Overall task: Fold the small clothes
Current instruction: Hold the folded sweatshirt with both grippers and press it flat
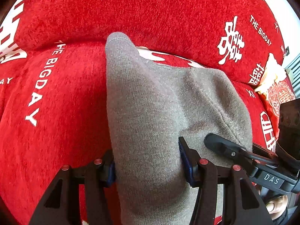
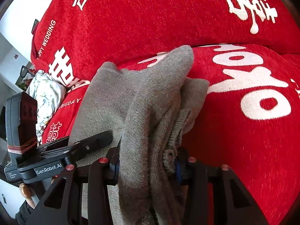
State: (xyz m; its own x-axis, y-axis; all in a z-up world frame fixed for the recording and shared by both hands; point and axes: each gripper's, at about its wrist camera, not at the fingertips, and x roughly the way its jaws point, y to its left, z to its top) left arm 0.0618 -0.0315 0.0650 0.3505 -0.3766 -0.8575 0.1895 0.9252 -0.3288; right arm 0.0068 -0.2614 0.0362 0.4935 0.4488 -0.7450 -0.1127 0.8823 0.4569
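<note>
item: grey-brown knitted woollen garment (image 1: 159, 101), small, soft, partly folded into layers. location: on the seat cushion of a red chenille sofa cover with white lettering (image 1: 61, 86), its far end reaching up to the crease where the seat meets the back cushion (image 2: 150, 18).

holders: left gripper (image 1: 148, 166), black with blue pads, fingers at a medium gap and clamped on a single broad fold of the knit that fills the space between them. right gripper (image 2: 147, 166), same make, fingers at a similar gap and clamped on a thicker bundle of several stacked layers, ribbed edges showing on its right side.

key relation: the garment's long axis runs straight ahead from both sets of fingers, near edge in the grips, free end away toward the back cushion. the two grippers sit side by side on that near edge, close together; the right gripper's finger lies on the knit just right of the left gripper's hold. neither is clearly nearer the far end.

judgement: a fold along this axis looks likely, near edge carried forward over the far end; the uneven layer count on the right may slip.

also present: pale floral cloth (image 2: 46, 93) at the sofa's left end.
</note>
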